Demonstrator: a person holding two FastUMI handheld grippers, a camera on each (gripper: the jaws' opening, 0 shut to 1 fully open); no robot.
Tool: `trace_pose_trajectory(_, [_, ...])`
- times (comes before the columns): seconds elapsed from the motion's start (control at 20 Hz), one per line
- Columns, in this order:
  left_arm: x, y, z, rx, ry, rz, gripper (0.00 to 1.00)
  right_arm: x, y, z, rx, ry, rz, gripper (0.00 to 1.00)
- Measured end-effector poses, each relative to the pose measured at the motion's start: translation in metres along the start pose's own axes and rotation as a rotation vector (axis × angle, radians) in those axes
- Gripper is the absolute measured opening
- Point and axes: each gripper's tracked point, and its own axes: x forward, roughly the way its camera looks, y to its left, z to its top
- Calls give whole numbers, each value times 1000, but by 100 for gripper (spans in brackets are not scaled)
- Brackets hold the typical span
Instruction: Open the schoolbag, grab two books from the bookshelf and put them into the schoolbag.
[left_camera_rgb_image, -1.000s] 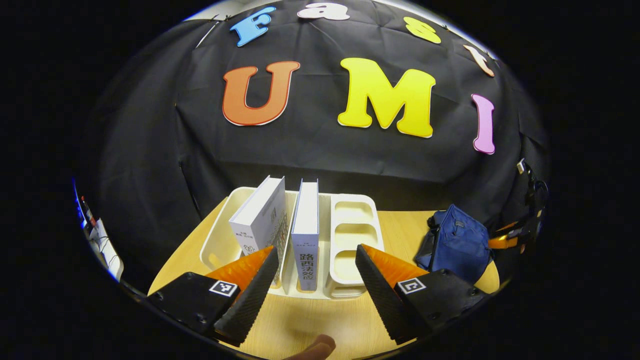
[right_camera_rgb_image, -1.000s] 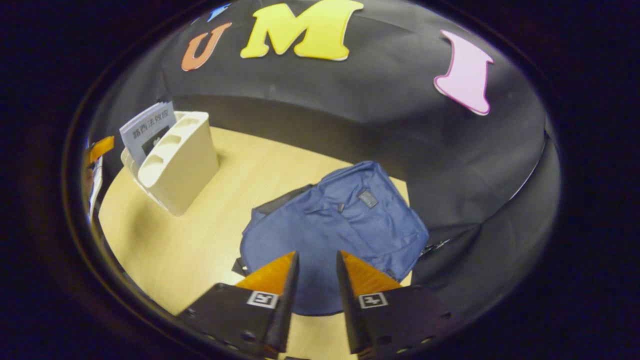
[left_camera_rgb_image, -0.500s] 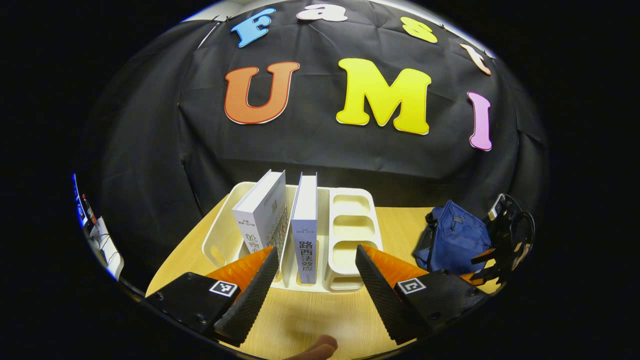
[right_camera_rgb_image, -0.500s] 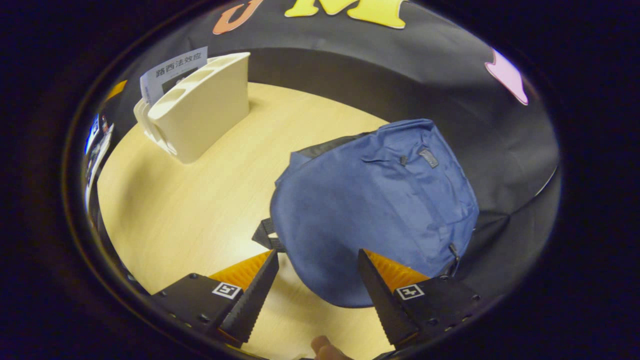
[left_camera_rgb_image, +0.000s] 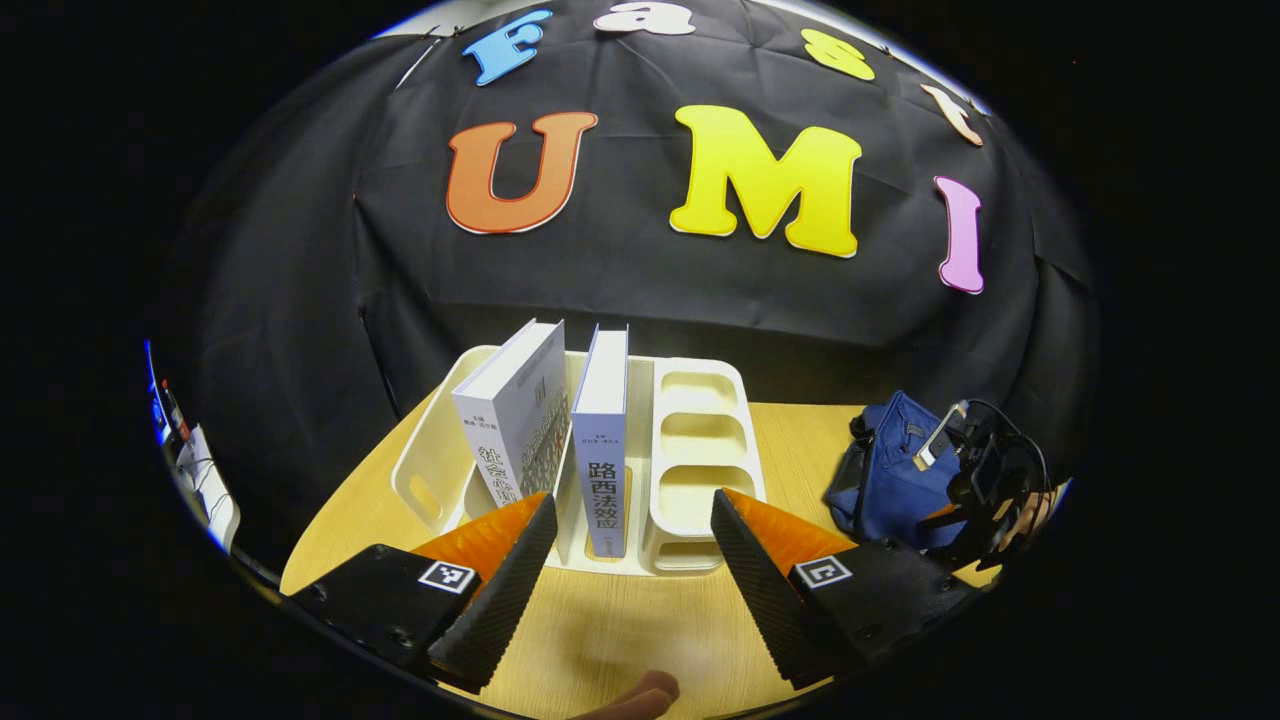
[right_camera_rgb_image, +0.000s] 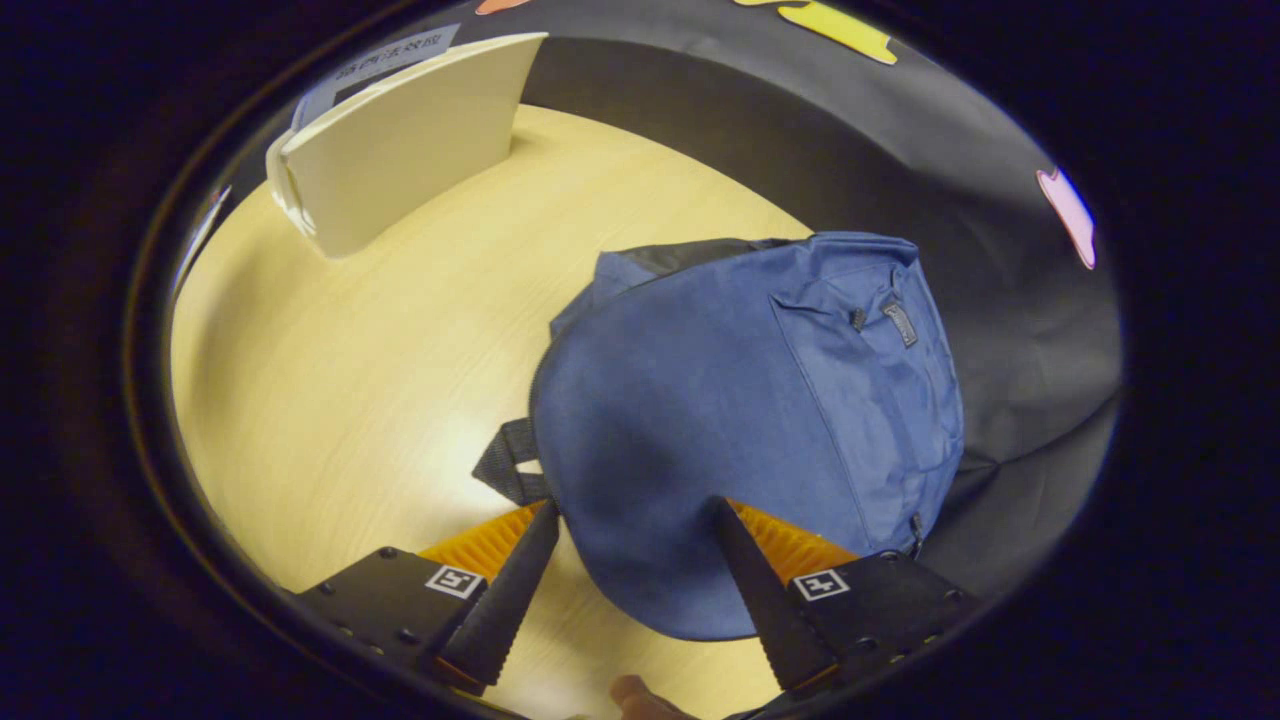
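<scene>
The bench (left_camera_rgb_image: 800, 440) is a light wood surface set against the booth's black cloth wall (left_camera_rgb_image: 620, 290).

The schoolbag (right_camera_rgb_image: 740, 420) is blue and lies on the bench toward the right side of the scene, zipped shut, with a front pocket and a small label patch on its far side. A black strap (right_camera_rgb_image: 505, 465) protrudes from its left edge. In the left gripper view the schoolbag (left_camera_rgb_image: 890, 470) sits at the far right of the bench.

The bookshelf (left_camera_rgb_image: 600, 460) is a cream plastic divider rack standing on the left half of the bench, well apart from the schoolbag. Its right section consists of open compartments. In the right gripper view the bookshelf (right_camera_rgb_image: 400, 150) appears at the far left, side wall toward the camera.

Two books stand in the bookshelf, spines facing near. The left book (left_camera_rgb_image: 510, 420) leans to the left. The right book (left_camera_rgb_image: 603, 440) stands nearly upright just beside it.

The left gripper (left_camera_rgb_image: 630, 545) is held near the bookshelf with its jaws wide apart, holding nothing; the right book's spine lines up between them, not touched.

The right gripper (right_camera_rgb_image: 635, 560) is above the near end of the schoolbag with its jaws spread apart; contact with the fabric cannot be determined. In the left gripper view the right gripper (left_camera_rgb_image: 975, 480) is seen beside the schoolbag.

A fingertip (left_camera_rgb_image: 635, 695) shows at the lower edge of the left gripper view.
</scene>
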Motion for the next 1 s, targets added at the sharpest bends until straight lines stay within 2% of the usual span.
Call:
trace_pose_trajectory(0.2, [2,-3,0,-3,-1,-17,100,5,8,1,6,48,72,94])
trace_pose_trajectory(0.3, [2,-6,0,-7,-2,-29,100,8,8,1,5,72,100,88])
trace_pose_trajectory(0.4, [4,-10,-2,-17,0,-41,100,8,6,3,-21,81,118,77])
trace_pose_trajectory(0.5, [3,-14,-4,-30,7,-54,100,4,7,4,-43,86,136,60])
trace_pose_trajectory(0.55, [4,-16,-4,-33,8,-56,100,0,7,3,-51,88,145,46])
trace_pose_trajectory(0.65, [4,-14,-3,-37,5,-57,99,-4,7,5,-42,90,162,33])
trace_pose_trajectory(0.7, [4,-15,-4,-37,4,-57,99,-5,6,6,-25,94,170,19])
trace_pose_trajectory(0.8, [2,-13,-5,-37,0,-55,100,-11,5,9,6,92,190,7])
trace_pose_trajectory(0.9, [-1,-10,-4,-35,-5,-51,100,-21,-2,16,10,66,186,7])
trace_pose_trajectory(0.95, [-3,-10,-4,-35,-6,-49,100,-25,0,14,9,52,182,1])
trace_pose_trajectory(1.0, [-5,-9,-3,-36,-11,-46,100,-32,-1,15,-4,40,174,1])
